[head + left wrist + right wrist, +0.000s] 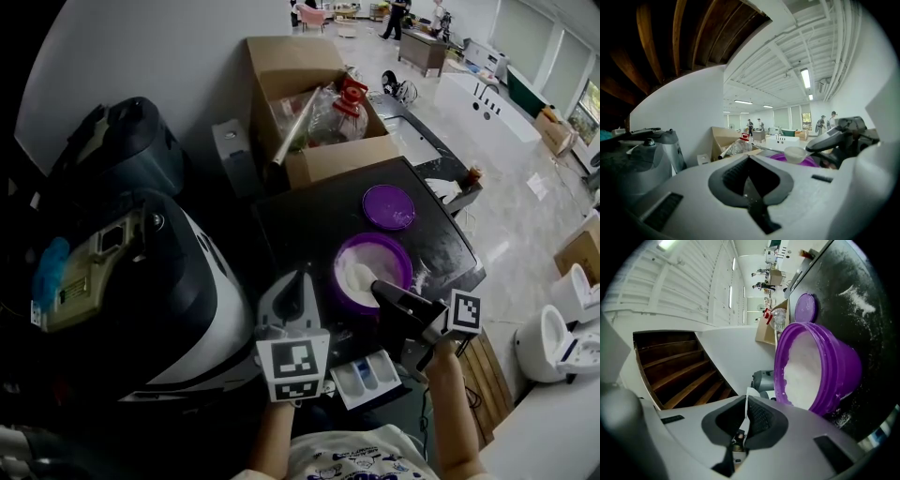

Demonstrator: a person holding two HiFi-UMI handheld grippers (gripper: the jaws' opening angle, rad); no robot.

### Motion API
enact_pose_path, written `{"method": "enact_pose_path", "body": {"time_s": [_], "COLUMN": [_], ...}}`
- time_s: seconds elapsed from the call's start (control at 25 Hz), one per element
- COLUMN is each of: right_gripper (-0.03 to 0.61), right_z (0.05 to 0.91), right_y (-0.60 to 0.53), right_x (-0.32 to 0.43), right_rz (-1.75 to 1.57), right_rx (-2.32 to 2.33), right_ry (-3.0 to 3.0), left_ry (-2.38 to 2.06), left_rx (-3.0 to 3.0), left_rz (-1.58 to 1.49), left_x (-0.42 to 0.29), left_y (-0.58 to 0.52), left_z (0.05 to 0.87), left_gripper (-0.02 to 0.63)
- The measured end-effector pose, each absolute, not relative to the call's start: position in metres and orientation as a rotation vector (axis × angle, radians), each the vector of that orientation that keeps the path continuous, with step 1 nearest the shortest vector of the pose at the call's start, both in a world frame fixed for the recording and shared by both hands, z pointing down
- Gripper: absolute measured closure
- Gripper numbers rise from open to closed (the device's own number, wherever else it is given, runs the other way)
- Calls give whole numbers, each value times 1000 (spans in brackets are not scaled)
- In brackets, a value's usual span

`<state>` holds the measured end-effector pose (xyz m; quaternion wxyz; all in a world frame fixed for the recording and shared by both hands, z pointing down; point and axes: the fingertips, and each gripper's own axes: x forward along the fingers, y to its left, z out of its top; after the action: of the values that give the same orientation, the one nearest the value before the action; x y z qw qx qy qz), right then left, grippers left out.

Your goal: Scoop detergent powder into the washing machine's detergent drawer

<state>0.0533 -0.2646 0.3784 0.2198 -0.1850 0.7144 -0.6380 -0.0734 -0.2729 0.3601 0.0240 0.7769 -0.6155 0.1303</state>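
Right gripper view showed the purple detergent tub uncovered and heaped with white powder, its inner rim crusted white. Spilled powder dusted the black tabletop, and the purple lid lay flat beyond the tub. My right gripper reached toward the tub from its near side, jaws pinched on the thin white handle of the scoop; the scoop's bowl hung just above the tub's rim. My left gripper pointed level beside the tub, jaws pressed together on nothing. Below, between both grippers and close to my body, the white detergent drawer lay open.
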Motion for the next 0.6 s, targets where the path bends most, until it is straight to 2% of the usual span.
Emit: {"method": "enact_pose_path", "body": {"time_s": [0.6], "right_gripper": [557], "right_z": [379], "right_y": [-243], "right_x": [65], "right_rz": [-1674], "right_rx": [-555], "right_ry": [1913], "left_ry": [-1810], "left_rx": [2483], "left_rz": [423], "left_x": [-75], "left_y": [-261], "left_z": [372], "left_gripper": [612]}}
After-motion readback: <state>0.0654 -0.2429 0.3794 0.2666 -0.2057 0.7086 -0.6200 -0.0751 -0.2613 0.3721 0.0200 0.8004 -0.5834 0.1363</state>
